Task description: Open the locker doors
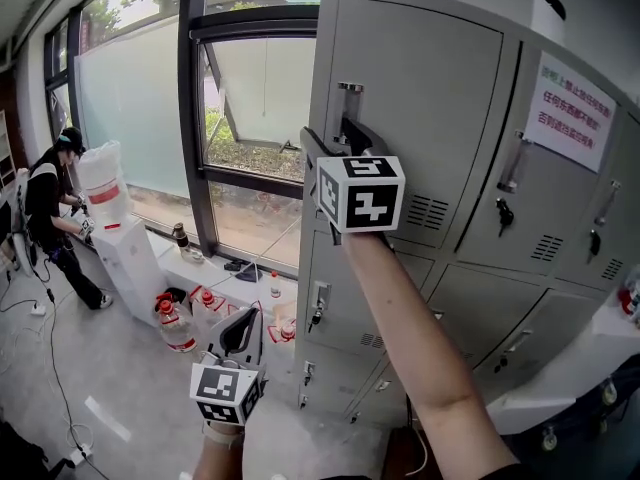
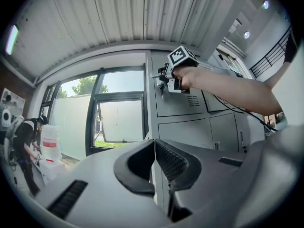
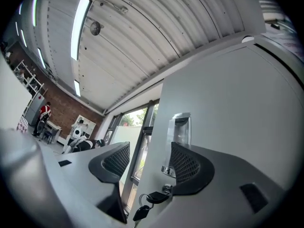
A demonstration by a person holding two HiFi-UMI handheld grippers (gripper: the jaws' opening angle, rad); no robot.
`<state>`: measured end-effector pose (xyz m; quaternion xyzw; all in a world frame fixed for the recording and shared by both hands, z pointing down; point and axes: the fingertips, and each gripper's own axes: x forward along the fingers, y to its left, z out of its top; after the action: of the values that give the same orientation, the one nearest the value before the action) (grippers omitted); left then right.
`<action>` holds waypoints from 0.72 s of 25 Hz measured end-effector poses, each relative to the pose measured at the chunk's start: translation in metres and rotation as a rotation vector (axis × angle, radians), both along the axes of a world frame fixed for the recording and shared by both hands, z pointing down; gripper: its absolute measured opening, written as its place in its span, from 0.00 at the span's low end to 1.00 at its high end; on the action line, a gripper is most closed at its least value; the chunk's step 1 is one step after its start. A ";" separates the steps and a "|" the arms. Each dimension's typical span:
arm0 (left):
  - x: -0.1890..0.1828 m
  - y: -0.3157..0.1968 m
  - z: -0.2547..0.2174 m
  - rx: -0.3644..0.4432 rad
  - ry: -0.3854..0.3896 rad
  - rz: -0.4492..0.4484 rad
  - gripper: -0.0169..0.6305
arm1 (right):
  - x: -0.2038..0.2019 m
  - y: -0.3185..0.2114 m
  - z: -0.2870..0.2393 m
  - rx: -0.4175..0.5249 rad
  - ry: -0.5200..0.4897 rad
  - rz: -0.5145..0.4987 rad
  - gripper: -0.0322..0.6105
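Two grippers show, but only the right gripper [image 3: 151, 161] is anywhere near the job. It is up at the top-left locker door [image 1: 420, 88], jaws spread wide with nothing pinched between them. The door's handle [image 3: 179, 136] — a shiny upright bar near the door's left edge — stands just ahead of the jaws and over toward the right-hand jaw. It is not centred in the gap and, as far as I can judge, not touched. Its long axis runs up and down while the jaws open side to side, so they lie across it well for a grip. What seems needed is a small shift rightward and forward before closing. A bunch of keys [image 3: 145, 208] hangs just below the handle. The left gripper [image 2: 154, 158] sits low, well apart from the handle — jaws shut together on nothing.
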<state>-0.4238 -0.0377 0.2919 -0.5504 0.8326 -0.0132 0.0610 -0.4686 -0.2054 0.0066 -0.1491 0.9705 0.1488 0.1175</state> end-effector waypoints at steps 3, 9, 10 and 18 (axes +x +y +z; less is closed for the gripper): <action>-0.004 0.002 0.007 -0.011 0.007 0.007 0.06 | -0.007 -0.008 0.002 -0.009 0.005 0.047 0.49; -0.013 0.008 0.015 -0.006 0.019 0.017 0.06 | -0.014 -0.011 0.003 -0.012 0.004 0.085 0.50; -0.015 0.009 0.016 -0.005 0.023 0.019 0.06 | -0.014 -0.011 0.002 -0.013 0.000 0.089 0.50; -0.021 0.017 0.023 -0.019 0.039 0.043 0.06 | -0.006 -0.006 0.003 -0.010 -0.007 0.086 0.43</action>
<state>-0.4448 -0.0210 0.3153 -0.5690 0.8213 -0.0093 0.0398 -0.4748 -0.2111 0.0091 -0.1920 0.9634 0.1485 0.1138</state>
